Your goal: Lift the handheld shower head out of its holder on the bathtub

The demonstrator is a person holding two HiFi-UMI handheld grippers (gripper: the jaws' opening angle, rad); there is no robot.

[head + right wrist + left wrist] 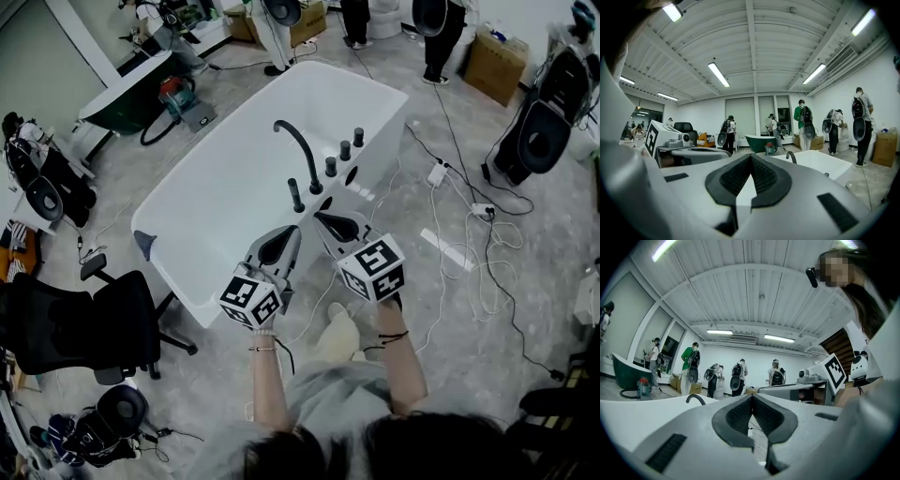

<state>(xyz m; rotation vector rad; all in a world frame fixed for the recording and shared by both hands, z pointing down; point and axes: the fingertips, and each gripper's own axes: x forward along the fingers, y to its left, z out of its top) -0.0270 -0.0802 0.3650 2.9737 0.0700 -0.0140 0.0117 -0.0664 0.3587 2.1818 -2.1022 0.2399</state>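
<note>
Standing upright in its holder, the handheld shower head (295, 195) is on the right rim of the white bathtub (225, 197). It is the nearest of the black fittings there. Just beyond it rises the curved faucet (298, 148), and farther along the same rim three round knobs (344, 150) stand in a row.

Both grippers are held side by side at the near end of the tub, a little apart from the shower head and not touching it. The left gripper (293, 231) has its jaws closed, the tips meeting, and nothing is between them. The right gripper (321, 217) is just to the right of it and also has its jaws closed on nothing. It is the one closer to the shower head. Each gripper carries its marker cube at the near end, above the person's forearms.

On the grey floor (187, 394), white cables (487, 244) lie to the right of the tub. A black office chair (94, 323) stands at the near left. A dark green tub (127, 98) is at the far left. Several people stand at the far side of the room, beside a cardboard box (494, 66).
</note>
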